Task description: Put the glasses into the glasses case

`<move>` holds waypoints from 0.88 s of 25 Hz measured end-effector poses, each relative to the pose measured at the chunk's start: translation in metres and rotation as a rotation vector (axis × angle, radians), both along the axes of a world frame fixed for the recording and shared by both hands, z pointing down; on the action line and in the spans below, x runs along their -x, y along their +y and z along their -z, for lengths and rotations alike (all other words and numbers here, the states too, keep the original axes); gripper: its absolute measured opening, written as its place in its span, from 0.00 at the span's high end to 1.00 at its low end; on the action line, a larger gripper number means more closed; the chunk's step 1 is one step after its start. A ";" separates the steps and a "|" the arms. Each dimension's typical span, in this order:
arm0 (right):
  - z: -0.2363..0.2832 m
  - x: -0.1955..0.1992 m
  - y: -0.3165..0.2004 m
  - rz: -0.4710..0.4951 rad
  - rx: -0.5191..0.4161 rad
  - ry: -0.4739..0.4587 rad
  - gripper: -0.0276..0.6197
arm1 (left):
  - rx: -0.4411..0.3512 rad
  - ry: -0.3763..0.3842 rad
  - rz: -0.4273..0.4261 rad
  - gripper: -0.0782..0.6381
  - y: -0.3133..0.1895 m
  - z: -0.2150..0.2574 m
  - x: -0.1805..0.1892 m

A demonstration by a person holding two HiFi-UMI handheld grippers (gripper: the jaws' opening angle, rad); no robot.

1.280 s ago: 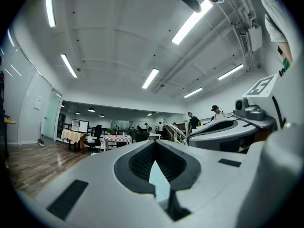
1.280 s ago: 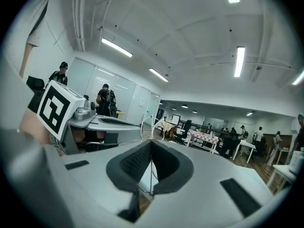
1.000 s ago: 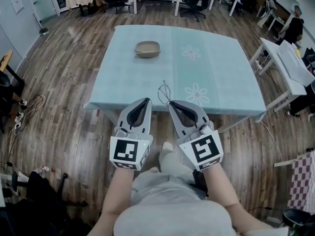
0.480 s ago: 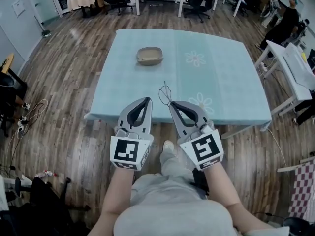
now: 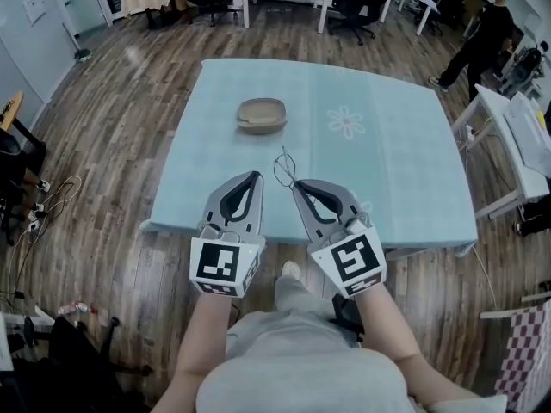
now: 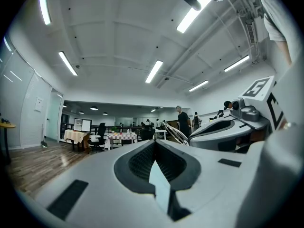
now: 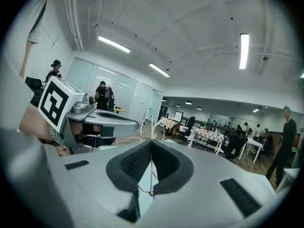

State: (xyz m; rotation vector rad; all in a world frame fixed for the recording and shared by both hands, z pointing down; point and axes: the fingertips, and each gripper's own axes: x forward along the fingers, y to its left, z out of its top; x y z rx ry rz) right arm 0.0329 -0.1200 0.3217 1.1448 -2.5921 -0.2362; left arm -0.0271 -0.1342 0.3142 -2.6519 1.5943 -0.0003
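Right gripper (image 5: 295,184) is clamping thin wire glasses (image 5: 284,166) well short of the glasses case (image 5: 262,101); left gripper (image 5: 256,176) is sitting closed, empty. Glasses are looking light, bendy, fragile, so I'm judging a gentle grip on the wire safest

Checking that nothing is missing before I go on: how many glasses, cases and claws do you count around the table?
glasses: 1, pinched in the right claw
case: 1, on the table
claws: 2, counting the left claw
total: 4
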 end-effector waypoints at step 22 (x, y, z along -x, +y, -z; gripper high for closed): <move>-0.026 0.000 -0.141 0.144 0.083 0.047 0.95 | 0.094 0.001 0.144 0.88 -0.131 -0.024 0.007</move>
